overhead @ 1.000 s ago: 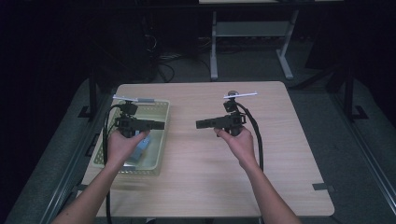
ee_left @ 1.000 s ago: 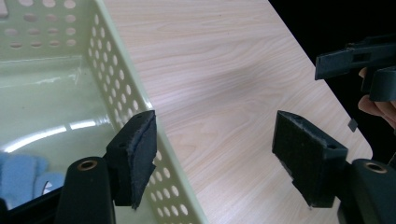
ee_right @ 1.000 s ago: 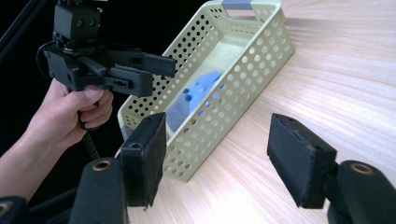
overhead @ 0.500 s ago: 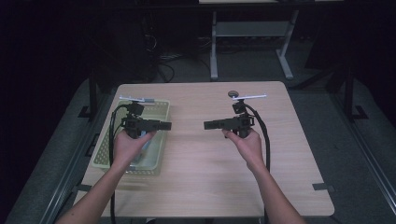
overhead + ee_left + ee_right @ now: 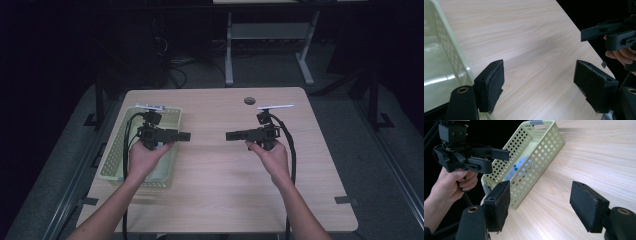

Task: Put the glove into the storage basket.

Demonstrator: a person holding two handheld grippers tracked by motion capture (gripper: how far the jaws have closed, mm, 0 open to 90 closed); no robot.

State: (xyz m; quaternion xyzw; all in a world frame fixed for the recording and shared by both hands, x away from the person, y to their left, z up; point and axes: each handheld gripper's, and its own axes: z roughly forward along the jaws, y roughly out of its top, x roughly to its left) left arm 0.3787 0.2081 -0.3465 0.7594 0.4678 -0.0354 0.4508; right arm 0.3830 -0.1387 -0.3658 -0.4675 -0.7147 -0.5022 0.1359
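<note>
A pale green perforated basket [image 5: 116, 155] stands on the left of the wooden table [image 5: 225, 180]. The right gripper view looks through the basket [image 5: 541, 143] wall onto a blue thing [image 5: 519, 166] lying inside. My left gripper [image 5: 184, 135] hovers at the basket's right rim, jaws pointing right, open and empty [image 5: 539, 85]. My right gripper [image 5: 231, 135] faces it from mid-table, jaws pointing left, also open and empty [image 5: 540, 205]. Each gripper view shows the other gripper: the right one [image 5: 609, 33] and the left one [image 5: 484, 157]. The basket wall [image 5: 446, 55] lies left of my left jaws.
A small round hole [image 5: 250, 100] sits near the table's far edge. Bare wood lies between and in front of the two grippers. Cables trail back from both hands. Dark floor and a white desk frame [image 5: 270, 45] lie beyond the table.
My left hand has risen from over the blue thing in the basket and now holds its gripper level at the rim. My right gripper has drifted to the right.
</note>
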